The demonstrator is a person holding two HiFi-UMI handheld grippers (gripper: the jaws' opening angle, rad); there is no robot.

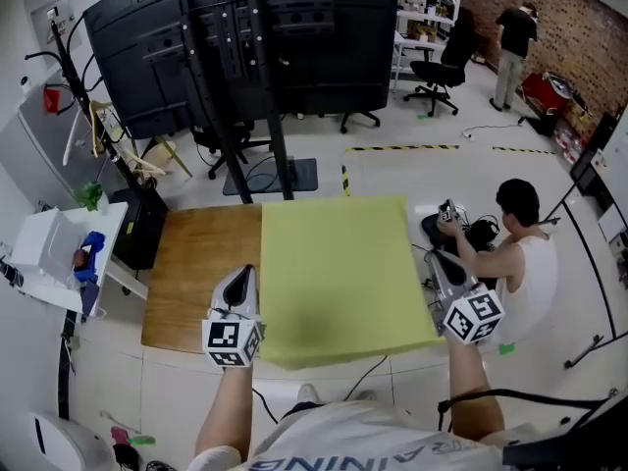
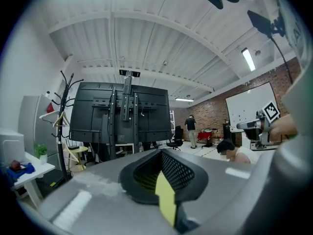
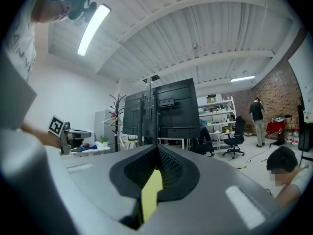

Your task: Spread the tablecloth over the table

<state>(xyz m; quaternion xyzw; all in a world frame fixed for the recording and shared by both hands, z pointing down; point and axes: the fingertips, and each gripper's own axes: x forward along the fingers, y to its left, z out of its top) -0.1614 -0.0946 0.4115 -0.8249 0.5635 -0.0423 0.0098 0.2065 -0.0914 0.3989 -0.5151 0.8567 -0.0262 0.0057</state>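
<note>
— Fingers (image 2: 188, 170) of the left gripper (image 2: 164, 180): how are they set?
— They are closed tight on a fold of the yellow cloth (image 2: 166, 202). The right gripper (image 3: 155, 173) is closed on the cloth likewise.
— Where is the cloth seen?
— From the head view it is held spread flat between both grippers over the right part of the wooden tabletop (image 1: 201, 263); the left part is left uncovered. Its near edge is seen beyond the tabletop's near side. Whether it rests on the wood cannot be told.
</note>
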